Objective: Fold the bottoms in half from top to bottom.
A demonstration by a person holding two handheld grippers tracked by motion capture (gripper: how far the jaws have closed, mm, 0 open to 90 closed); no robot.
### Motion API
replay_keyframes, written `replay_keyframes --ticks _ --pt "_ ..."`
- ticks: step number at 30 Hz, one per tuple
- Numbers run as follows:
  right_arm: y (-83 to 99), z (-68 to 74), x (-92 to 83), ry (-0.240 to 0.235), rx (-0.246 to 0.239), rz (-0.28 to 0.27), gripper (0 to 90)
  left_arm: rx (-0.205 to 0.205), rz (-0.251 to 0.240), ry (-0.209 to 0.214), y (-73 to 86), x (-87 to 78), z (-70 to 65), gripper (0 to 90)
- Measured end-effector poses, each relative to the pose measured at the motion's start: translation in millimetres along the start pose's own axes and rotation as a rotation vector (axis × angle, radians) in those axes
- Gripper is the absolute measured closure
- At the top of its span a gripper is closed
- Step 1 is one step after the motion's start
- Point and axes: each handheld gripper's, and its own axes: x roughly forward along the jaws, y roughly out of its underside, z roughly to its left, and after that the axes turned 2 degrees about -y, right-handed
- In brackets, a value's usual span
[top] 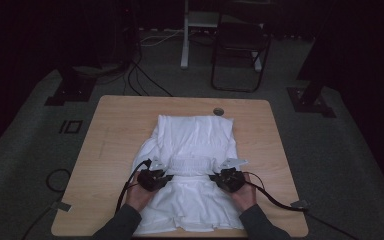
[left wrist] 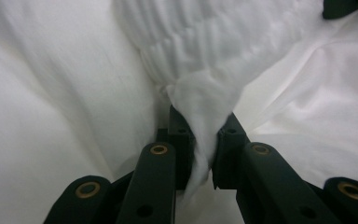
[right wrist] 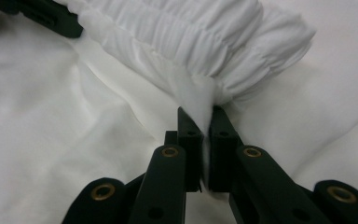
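A desk (top: 110,130) carries a white garment (top: 195,132) spread over its middle and near edge. Its smocked band (top: 192,164) runs across the garment's middle. The left hand-held gripper (top: 166,178) pinches the band's left end; the right hand-held gripper (top: 215,177) pinches its right end, jaws narrow on cloth.

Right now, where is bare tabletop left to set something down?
Bare wood on the table runs left of the white garment, right of it, and along the far edge near the round hole. The near middle is crowded: left gripper, right gripper, both clamping cloth.
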Motion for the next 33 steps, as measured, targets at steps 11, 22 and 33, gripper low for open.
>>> replay_keyframes --ticks 11,22,33 --pt "-7.0 -24.9 15.8 0.011 0.053 -0.042 85.7 0.056 -0.028 -0.055 -15.8 18.3 13.1 80.2" --pt "-26.5 -52.9 31.8 0.056 0.106 -0.056 85.7 0.029 -0.037 -0.102 -38.7 40.2 31.2 80.1" --pt "-33.7 -61.2 36.6 0.071 0.142 -0.055 85.6 -0.008 -0.038 -0.107 -44.5 44.8 35.5 79.4"
